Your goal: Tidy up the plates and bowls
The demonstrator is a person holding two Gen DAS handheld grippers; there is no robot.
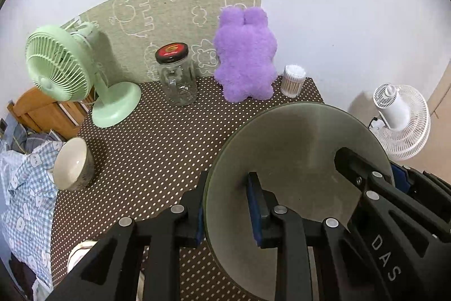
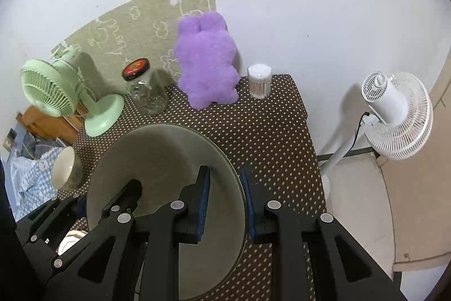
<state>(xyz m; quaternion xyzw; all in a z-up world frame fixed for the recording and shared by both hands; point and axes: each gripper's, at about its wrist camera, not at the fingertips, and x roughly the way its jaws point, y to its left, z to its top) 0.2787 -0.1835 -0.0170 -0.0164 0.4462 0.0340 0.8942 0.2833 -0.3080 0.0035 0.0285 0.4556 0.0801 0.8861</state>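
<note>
A round grey-green plate [image 1: 298, 154] [image 2: 157, 160] is held between both grippers over the brown dotted tablecloth [image 1: 157, 137]. My left gripper [image 1: 228, 182] [image 2: 107, 193] is shut on its left rim, one blue pad on top and one beneath. On the opposite rim my right gripper [image 2: 225, 174] [image 1: 369, 168] is shut in the same way. A cream-lined bowl [image 1: 73, 165] [image 2: 64, 168] lies tipped on its side at the table's left edge. Part of a white dish [image 1: 79, 250] [image 2: 70, 241] shows under the left gripper.
Along the back stand a green desk fan [image 1: 62, 69], a glass jar with a black and red lid [image 1: 177, 75], a purple plush [image 1: 245, 55] and a tub of cotton swabs [image 1: 293, 81]. A white floor fan [image 2: 394, 114] is off the table's right edge. Checked cloth [image 1: 25, 205] lies left.
</note>
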